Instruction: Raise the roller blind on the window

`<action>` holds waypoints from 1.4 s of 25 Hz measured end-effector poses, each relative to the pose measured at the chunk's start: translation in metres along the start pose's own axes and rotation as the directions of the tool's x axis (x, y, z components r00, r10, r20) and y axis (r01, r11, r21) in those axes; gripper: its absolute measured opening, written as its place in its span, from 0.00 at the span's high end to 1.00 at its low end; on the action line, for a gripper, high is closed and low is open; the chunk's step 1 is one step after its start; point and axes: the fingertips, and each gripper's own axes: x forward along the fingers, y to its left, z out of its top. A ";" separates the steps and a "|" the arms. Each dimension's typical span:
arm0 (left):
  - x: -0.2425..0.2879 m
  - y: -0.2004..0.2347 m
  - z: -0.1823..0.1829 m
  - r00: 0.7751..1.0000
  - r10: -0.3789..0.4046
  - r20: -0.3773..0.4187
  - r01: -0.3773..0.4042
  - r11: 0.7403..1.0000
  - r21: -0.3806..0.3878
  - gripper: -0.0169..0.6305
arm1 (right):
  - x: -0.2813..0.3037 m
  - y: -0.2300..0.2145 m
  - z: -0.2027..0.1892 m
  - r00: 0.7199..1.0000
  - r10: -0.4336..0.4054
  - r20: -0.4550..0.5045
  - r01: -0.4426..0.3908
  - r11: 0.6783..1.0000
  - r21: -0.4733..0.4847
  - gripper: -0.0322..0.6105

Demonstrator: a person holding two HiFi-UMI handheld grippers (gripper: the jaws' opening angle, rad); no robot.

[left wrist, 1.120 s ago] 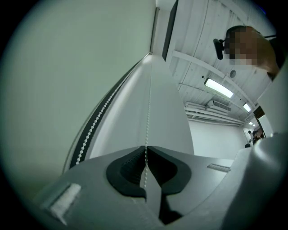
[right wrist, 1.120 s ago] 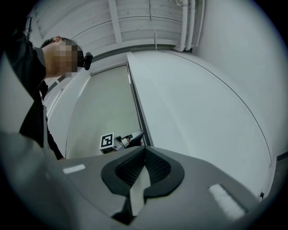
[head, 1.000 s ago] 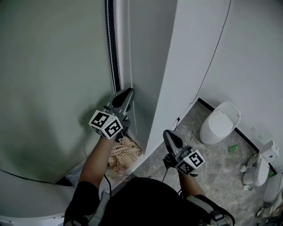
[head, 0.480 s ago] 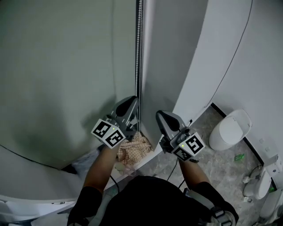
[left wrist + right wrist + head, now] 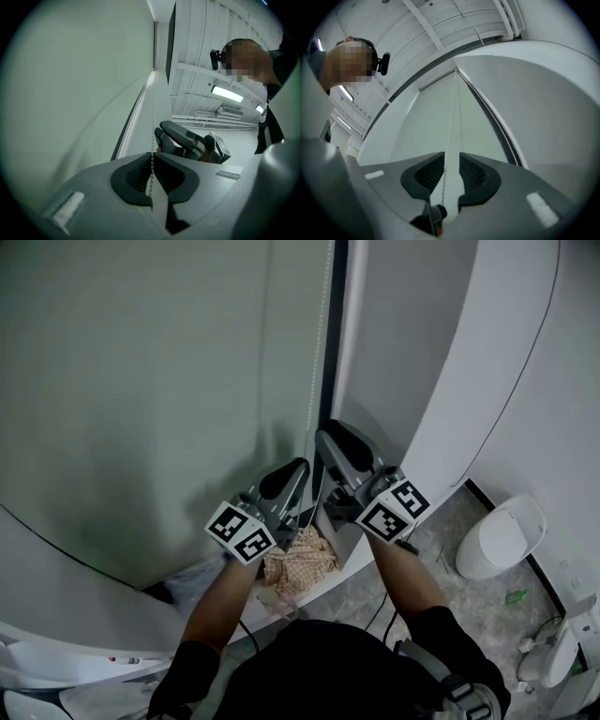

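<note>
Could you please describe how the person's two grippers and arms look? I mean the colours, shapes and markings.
Both the left gripper and the right gripper are grey, with tapered, rounded jaws lined with black ribbed pads. Each carries a white cube printed with black square markers. The person wears a black short-sleeved top.

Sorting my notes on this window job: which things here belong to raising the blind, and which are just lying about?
In use: roller blind; bead chain; left gripper, shut on it; right gripper, jaws just been opening, chain between them.
Lying about: toilet; checked cloth.
</note>
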 end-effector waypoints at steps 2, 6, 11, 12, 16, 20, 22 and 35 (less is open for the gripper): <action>-0.001 -0.003 -0.002 1.000 -0.005 -0.007 0.006 1.000 0.005 0.95 | 0.012 0.002 0.010 0.999 0.012 0.030 -0.012 1.000 0.021 0.80; -0.007 -0.015 -0.003 1.000 -0.018 0.003 0.018 1.000 -0.010 0.95 | 0.025 0.020 0.029 0.996 0.057 0.064 -0.058 0.998 0.014 0.78; -0.005 -0.013 -0.005 1.000 -0.030 -0.004 0.030 1.000 -0.003 0.95 | 0.043 0.020 0.048 0.992 0.065 0.111 -0.066 0.998 0.003 0.79; -0.004 -0.011 -0.005 1.000 -0.030 -0.003 0.030 1.000 -0.006 0.95 | 0.047 0.017 0.053 0.990 0.066 0.123 -0.066 0.998 0.001 0.81; -0.002 -0.010 -0.003 1.000 -0.031 -0.004 0.031 0.999 -0.007 0.95 | 0.062 0.015 0.072 0.986 0.087 0.144 -0.089 0.996 0.005 0.82; -0.005 -0.010 -0.004 1.000 -0.029 -0.003 0.029 1.000 0.000 0.95 | 0.061 0.024 0.075 0.982 0.100 0.162 -0.096 0.995 -0.028 0.87; -0.005 -0.011 -0.003 1.000 -0.029 0.002 0.029 1.000 -0.003 0.95 | 0.056 0.027 0.076 0.979 0.101 0.176 -0.092 0.994 -0.061 0.87; -0.012 -0.001 -0.008 1.000 -0.025 0.019 0.025 1.000 -0.018 0.95 | 0.044 0.015 0.068 0.965 0.105 0.241 -0.101 0.995 -0.026 0.92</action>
